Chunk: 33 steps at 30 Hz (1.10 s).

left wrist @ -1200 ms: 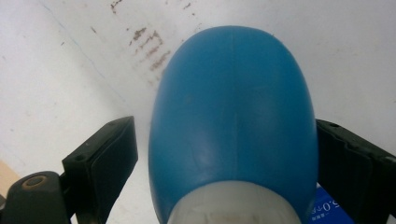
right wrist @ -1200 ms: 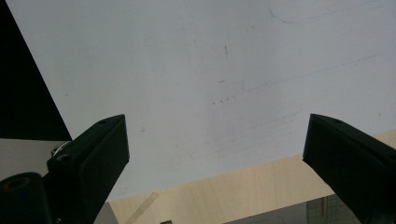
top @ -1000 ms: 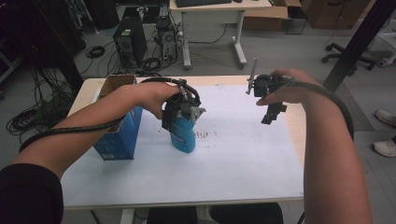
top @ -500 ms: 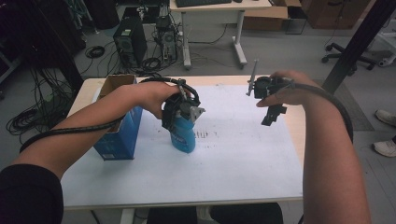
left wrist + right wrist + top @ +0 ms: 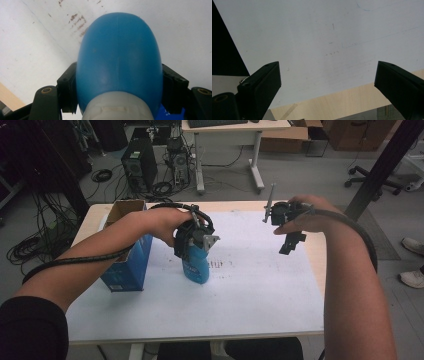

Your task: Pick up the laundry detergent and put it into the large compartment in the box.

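Note:
A blue bottle (image 5: 197,266) with a pale cap stands upright on the white sheet near the table's middle. My left gripper (image 5: 192,251) comes down on it from above and is shut on its upper part. In the left gripper view the blue bottle (image 5: 118,60) bulges between both black jaws, its whitish cap (image 5: 117,106) nearest the camera. My right gripper (image 5: 291,243) hangs above the right side of the sheet, jaws pointing down. In the right gripper view the right gripper (image 5: 328,82) is open wide over the bare white sheet (image 5: 324,37), holding nothing.
An open blue cardboard box (image 5: 127,255) stands at the table's left, close to my left forearm. The white sheet (image 5: 240,295) covers most of the wooden table (image 5: 95,217). Computers, cables and a desk sit on the floor beyond the far edge.

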### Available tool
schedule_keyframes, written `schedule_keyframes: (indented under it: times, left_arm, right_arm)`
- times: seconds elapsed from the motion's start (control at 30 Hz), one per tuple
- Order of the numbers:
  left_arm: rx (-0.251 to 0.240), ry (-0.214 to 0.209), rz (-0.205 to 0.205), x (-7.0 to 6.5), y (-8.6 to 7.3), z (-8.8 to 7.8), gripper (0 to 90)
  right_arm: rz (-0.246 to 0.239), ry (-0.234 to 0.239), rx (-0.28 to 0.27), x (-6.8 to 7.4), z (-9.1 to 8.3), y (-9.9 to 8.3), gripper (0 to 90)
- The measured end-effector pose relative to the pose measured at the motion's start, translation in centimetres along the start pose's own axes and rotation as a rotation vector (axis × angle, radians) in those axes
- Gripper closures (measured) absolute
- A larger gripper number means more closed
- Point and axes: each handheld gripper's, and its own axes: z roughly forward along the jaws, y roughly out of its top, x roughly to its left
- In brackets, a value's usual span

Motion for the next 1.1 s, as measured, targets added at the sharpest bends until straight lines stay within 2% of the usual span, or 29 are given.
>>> schedule_keyframes:
  times: [0.3, 1.0, 1.1]
  left_arm:
    - [-0.008, 0.022, 0.008, 0.0, -0.01, 0.0, 33.4]
    - [-0.005, 0.012, 0.033, -0.1, 0.15, -0.17, 37.1]
    - [0.016, 0.013, 0.037, -0.12, 0.33, -0.26, 37.6]
  right_arm:
    - [-0.004, 0.003, 0.002, -0.12, 0.28, -0.01, 6.9]
    - [0.0, 0.009, 0.001, -0.17, 0.62, 0.14, 7.0]
    - [0.002, 0.01, 0.001, -0.13, 0.6, 0.18, 7.0]
